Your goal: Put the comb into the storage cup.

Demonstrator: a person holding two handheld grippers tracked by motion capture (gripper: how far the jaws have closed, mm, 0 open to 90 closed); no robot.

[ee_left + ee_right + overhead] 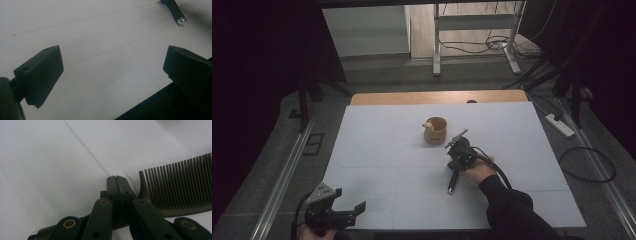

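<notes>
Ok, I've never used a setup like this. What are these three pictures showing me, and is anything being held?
There is no robot arm here: a person holds a two-jaw gripper in each hand. The high view looks down from above at the white table. The other two pictures come from cameras that ride on the grippers and look along their black jaws.

The left gripper rests at the near left edge with its jaws wide open and nothing between them. The right gripper is mid-table with its jaws shut, right against a dark comb. Its handle sticks out towards the person. I cannot tell whether the jaws actually clamp it.

Just beyond stands a small wooden cup with something pale at its rim.
</notes>
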